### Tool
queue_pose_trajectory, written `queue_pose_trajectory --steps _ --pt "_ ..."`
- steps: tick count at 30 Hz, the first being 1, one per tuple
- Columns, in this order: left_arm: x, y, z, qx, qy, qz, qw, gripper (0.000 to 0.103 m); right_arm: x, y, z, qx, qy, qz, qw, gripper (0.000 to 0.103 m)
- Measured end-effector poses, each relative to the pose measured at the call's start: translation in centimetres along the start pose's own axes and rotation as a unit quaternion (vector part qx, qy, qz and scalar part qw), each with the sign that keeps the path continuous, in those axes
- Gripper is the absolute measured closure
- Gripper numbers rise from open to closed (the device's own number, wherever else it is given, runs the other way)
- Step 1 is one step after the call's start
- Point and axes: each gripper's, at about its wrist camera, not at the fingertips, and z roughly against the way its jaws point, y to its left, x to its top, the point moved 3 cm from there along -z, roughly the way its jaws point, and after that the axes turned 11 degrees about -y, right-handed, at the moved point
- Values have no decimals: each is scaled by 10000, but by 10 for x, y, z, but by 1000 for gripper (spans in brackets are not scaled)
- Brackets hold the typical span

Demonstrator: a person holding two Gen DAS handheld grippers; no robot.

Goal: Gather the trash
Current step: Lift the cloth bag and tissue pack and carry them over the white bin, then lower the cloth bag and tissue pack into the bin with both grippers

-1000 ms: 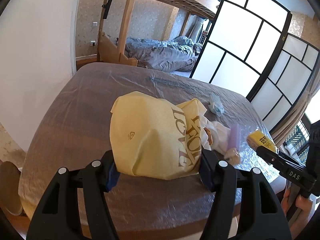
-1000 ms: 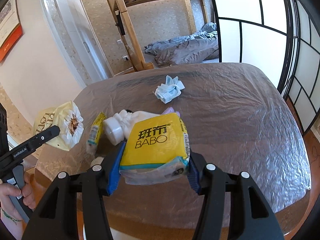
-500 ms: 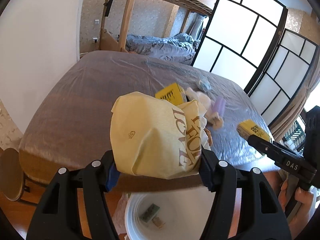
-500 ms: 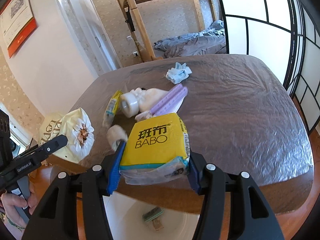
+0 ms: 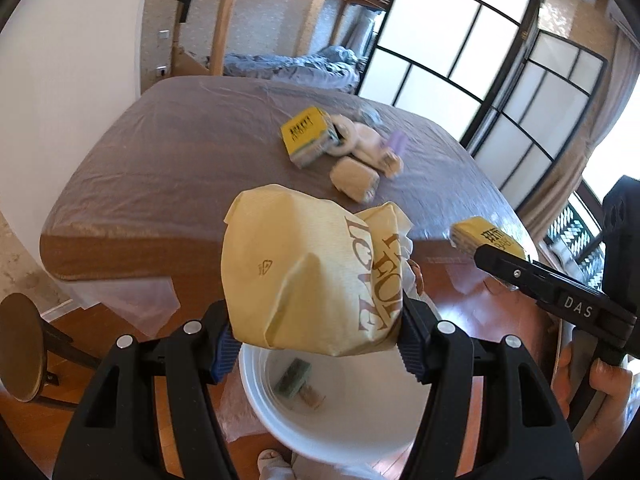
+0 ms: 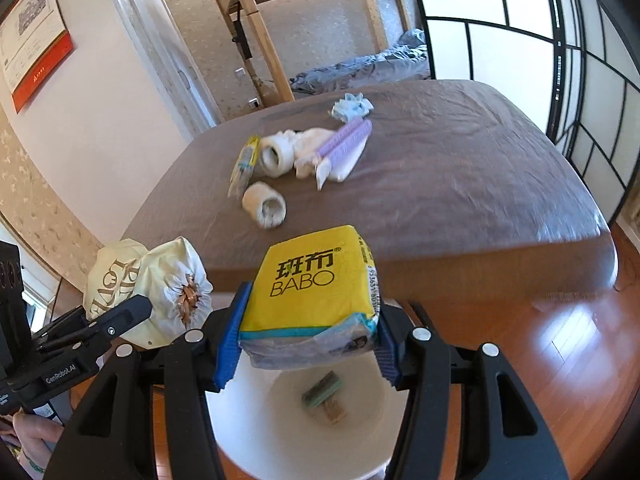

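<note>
Squarely between fingers (image 6: 230,344): tissue pack (image 6: 312,284).

I see a pale yellow bag (image 5: 304,280) with brown lettering, and a bright yellow tissue pack (image 6: 316,280) printed in black, with a teal edge stripe. Both hand-held grippers are black with blue pads (image 6: 230,336). The bin (image 6: 248,420) below is white. The bench (image 6: 460,184) is greyish brown; on it lie lilac rollers (image 6: 346,140), a light blue wad (image 6: 352,106) and cream rolls (image 6: 266,204).
</note>
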Motion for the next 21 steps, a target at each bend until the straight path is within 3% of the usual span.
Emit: queue_pose_trajectory --steps 10,21 --pt "-42 -4 4 -5 421 -137 9990 38 -46 6 10 -179 347 -68 9992 49" --pt "-64 -14 -10 157 646 7 9978 38 -67 -5 1 27 703 -160 9974 49"
